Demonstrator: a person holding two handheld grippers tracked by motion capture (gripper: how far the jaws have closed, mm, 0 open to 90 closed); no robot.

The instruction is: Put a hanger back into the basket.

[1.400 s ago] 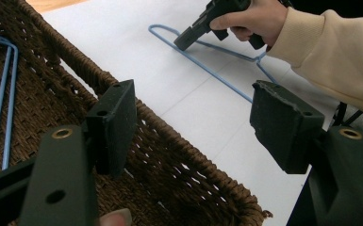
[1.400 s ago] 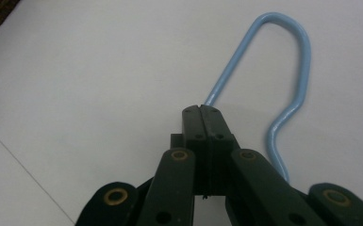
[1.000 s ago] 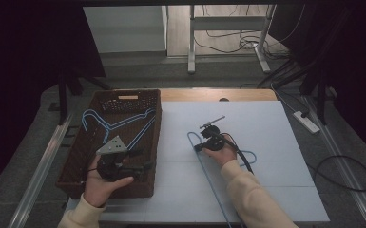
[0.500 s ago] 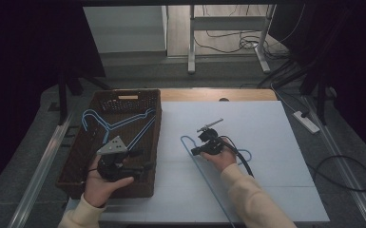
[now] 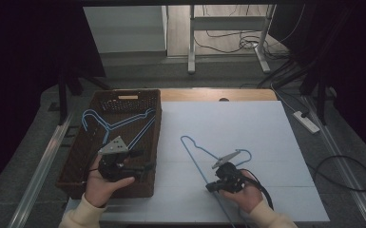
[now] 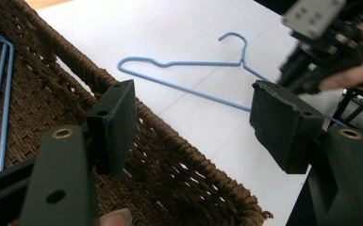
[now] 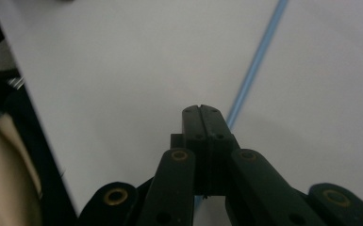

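The right gripper (image 5: 210,186) was clamped shut on the wire of a blue hanger (image 5: 197,160), which lay on the white table (image 5: 247,123) just beside the basket (image 5: 155,102), its hook pointing away from the person. In the right gripper view the pads (image 7: 202,123) met with the blue wire running out between them. The left gripper (image 5: 147,167) hovered over the basket's near end, jaws wide apart and holding nothing. Two more hangers (image 5: 119,124) lay inside the basket.
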